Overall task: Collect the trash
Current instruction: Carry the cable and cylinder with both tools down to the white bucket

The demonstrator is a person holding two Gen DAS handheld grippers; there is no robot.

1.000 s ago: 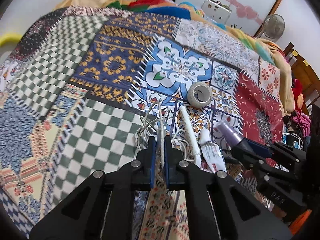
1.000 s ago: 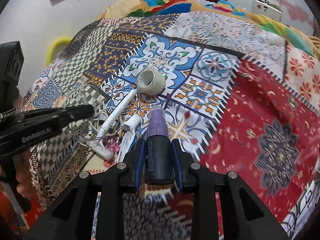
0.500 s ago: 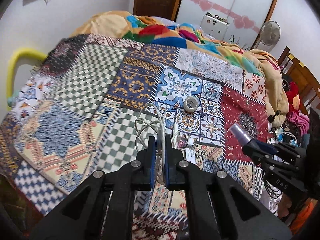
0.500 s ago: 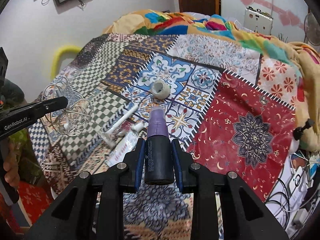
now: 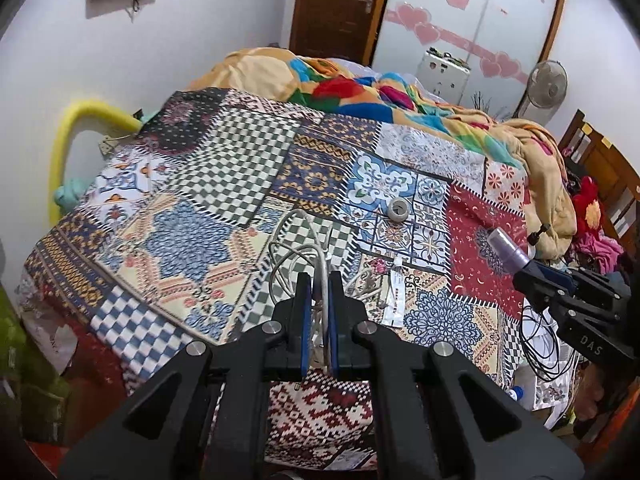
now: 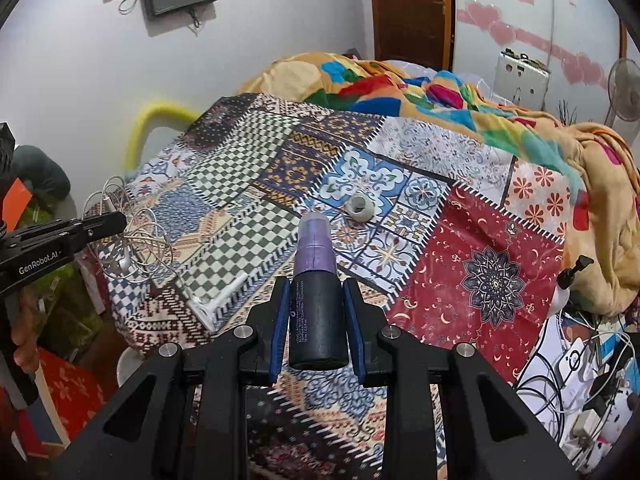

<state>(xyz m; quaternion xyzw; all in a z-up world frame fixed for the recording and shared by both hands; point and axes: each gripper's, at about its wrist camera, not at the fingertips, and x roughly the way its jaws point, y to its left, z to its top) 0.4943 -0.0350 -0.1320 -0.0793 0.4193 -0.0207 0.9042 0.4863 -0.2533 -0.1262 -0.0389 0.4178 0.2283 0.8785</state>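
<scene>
Pinching bottle [image 6: 317,304] between fingers [image 6: 279,322] (right).

Both wrist views look along the patchwork bedspread [image 5: 224,200], sharing it

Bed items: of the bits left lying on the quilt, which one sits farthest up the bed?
The tape roll, a small grey-white ring on the blue floral patch. The white stick and the flat wrapper lie lower, near the quilt's front edge.
</scene>
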